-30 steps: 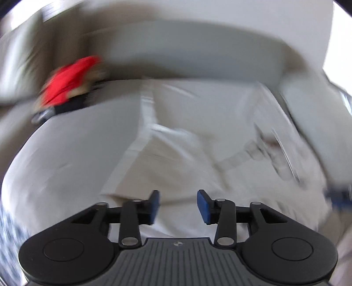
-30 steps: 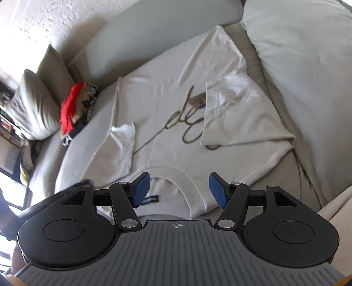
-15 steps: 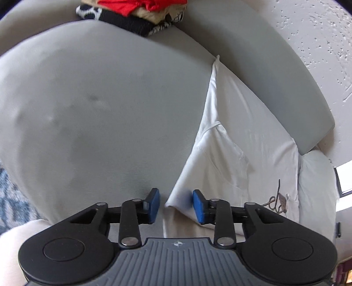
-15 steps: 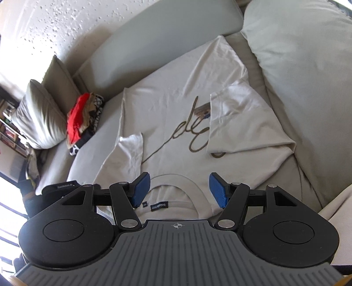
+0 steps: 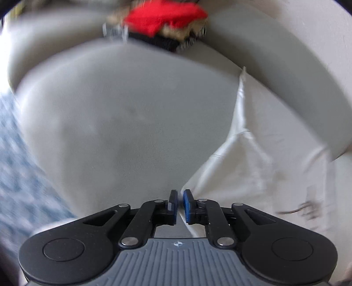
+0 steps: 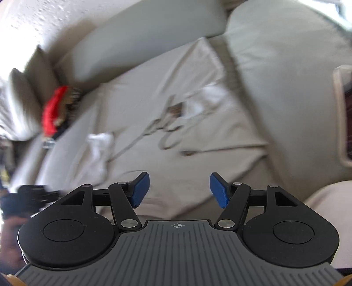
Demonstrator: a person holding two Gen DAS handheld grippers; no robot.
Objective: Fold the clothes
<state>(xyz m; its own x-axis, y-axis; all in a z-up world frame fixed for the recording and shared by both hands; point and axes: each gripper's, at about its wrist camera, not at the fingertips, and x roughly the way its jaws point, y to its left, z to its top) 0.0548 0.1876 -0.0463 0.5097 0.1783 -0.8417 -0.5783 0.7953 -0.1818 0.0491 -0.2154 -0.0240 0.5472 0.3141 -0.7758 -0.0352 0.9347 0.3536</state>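
A white T-shirt (image 6: 167, 123) with brown script lettering lies spread on a grey sofa seat, both sleeves folded inward. In the left wrist view its left edge (image 5: 248, 167) runs up the right side. My left gripper (image 5: 180, 205) is shut on the near left corner of the T-shirt, with cloth between the blue pads. My right gripper (image 6: 179, 190) is open and empty, hovering over the near part of the shirt. Both views are blurred by motion.
A pile of folded clothes with a red piece on top (image 5: 167, 19) sits at the far end of the sofa seat (image 5: 123, 123); it also shows in the right wrist view (image 6: 54, 110). Grey back cushions (image 6: 140, 41) and a large cushion (image 6: 286, 72) border the shirt. A blue patterned rug (image 5: 19, 167) lies left.
My left gripper has closed on the shirt's near left corner. My right gripper has moved forward and lower over the shirt, so the collar has gone out of sight, and it stays open.
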